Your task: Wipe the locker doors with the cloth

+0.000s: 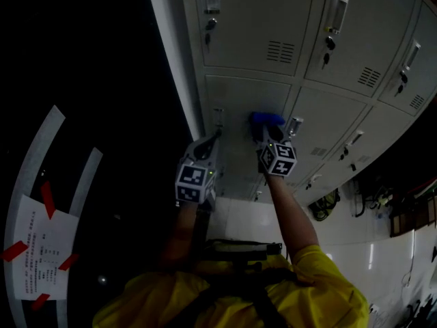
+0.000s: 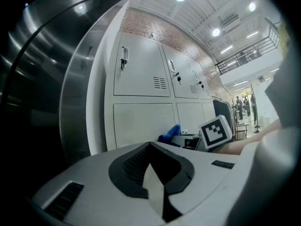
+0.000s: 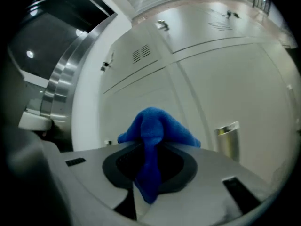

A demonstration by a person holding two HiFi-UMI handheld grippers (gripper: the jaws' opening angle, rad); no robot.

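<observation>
A blue cloth point(image 3: 153, 138) is seen clamped between the jaws of the right gripper point(image 3: 148, 175), its bunched upper part spilling out ahead of the fingertips; in the head view the cloth point(image 1: 266, 119) is held up at a grey locker door point(image 1: 239, 104) in the bank's middle row, just beside a silver latch handle point(image 1: 295, 125); actual contact with the door cannot be confirmed. The left gripper point(image 2: 150, 168) is shown with its jaws brought together and nothing between them; it is held just left of the right gripper point(image 1: 273, 145), near the same door's left edge. The scene is dimly lit in the head view; vented doors point(image 1: 263, 26) with keys are seen above.
</observation>
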